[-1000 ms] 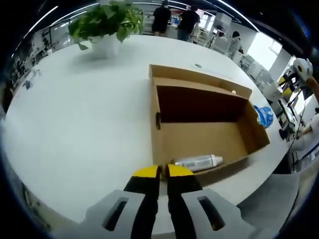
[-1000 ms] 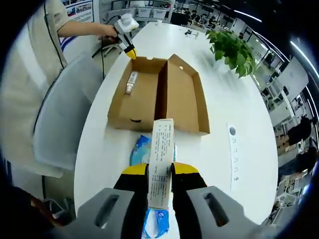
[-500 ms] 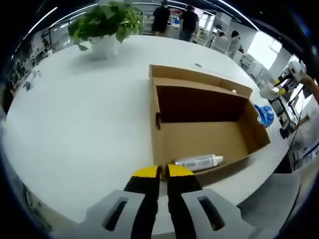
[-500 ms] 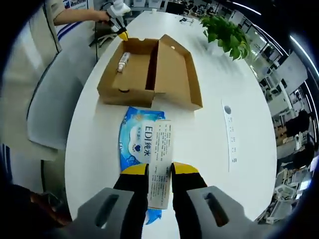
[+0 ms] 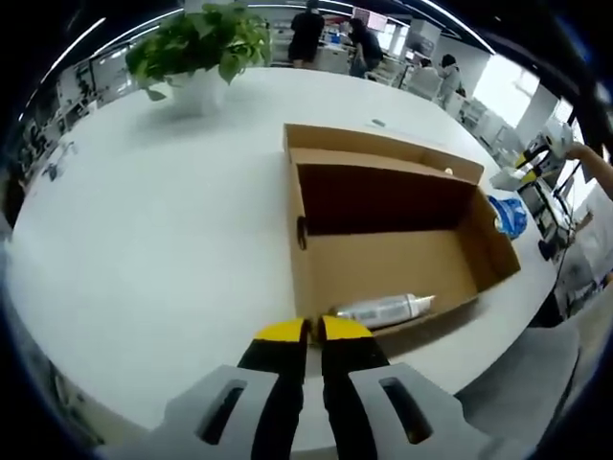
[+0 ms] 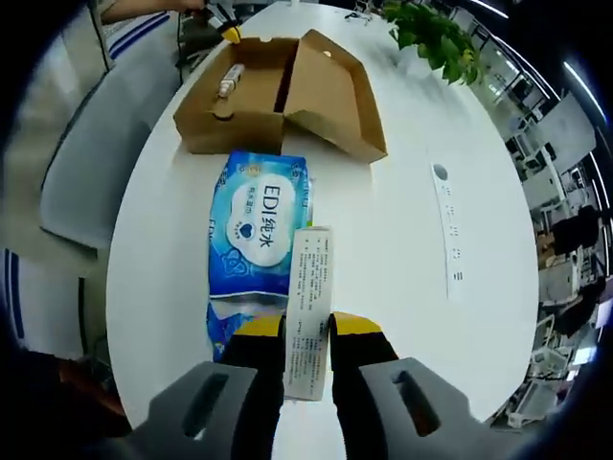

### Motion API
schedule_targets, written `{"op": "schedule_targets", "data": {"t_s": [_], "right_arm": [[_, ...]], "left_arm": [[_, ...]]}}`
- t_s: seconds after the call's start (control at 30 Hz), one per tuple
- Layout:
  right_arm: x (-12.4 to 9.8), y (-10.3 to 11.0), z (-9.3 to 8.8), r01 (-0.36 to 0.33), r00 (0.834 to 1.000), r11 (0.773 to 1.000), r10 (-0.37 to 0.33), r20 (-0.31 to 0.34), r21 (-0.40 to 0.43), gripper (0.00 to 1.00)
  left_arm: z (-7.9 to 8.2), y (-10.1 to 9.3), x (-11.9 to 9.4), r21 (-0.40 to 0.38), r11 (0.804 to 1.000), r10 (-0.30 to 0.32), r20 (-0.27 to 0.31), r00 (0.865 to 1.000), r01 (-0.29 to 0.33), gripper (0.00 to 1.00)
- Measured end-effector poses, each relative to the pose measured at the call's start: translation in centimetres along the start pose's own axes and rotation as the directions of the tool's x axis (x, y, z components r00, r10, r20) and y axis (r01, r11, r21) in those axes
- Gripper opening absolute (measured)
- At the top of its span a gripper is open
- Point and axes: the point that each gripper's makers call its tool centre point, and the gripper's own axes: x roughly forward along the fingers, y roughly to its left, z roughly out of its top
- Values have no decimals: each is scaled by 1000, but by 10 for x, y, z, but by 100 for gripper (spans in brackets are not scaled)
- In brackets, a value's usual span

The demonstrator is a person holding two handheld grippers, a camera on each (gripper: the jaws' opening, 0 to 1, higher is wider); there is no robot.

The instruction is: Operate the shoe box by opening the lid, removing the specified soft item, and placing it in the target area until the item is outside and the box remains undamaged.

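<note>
The brown shoe box [image 5: 383,240] stands open on the white table, its lid [image 5: 378,149] folded back. A silver bottle [image 5: 383,310] lies inside along the near wall. My left gripper [image 5: 306,331] is shut and empty just outside that wall. In the right gripper view the box [image 6: 273,91] lies ahead, with the left gripper [image 6: 227,31] at its far end. A blue soft wipes pack [image 6: 257,240] lies flat on the table in front of the box. My right gripper [image 6: 308,331] is shut on a white printed strip [image 6: 308,297] at the pack's near end. The pack [image 5: 508,218] also peeks past the box's right end.
A potted plant [image 5: 201,48] stands at the table's far side, and again in the right gripper view [image 6: 436,38]. A grey chair [image 6: 101,153] and a person's sleeve [image 6: 134,10] are beside the table. A long white label [image 6: 445,230] lies on the table. People stand far back.
The right gripper view has drawn back from the box, so the blue pack now shows almost whole on the table; the strip stays between the jaws. The left gripper has barely moved.
</note>
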Motion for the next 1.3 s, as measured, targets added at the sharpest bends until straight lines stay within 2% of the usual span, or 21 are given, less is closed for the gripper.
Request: {"op": "schedule_targets", "data": {"t_s": [0.13,0.37,0.63,0.83,1.3], "right_arm": [[9,1,-14,-11,1000,1000,11,-14,10,15],[25,2,-39,-24,998,999,22,-63,-22,15],[35,-4,-54,-30,997,999,28,-74,-25,15],[39,-4,-69,-36,994,999,33,-108,-28,15],[39,-13,-75,-15,993,1000,12,-114,-20,16]], "left_arm": [[0,0,0,-23,1000,-2,4,1000,2,2],[0,0,0,-22,1000,7,-1,1000,-7,1],[1,0,1,-19,1000,9,-10,1000,-9,2],[1,1,2,-8,1000,11,-22,1000,-12,2],[1,1,2,1,1000,7,-21,1000,-7,2]]}}
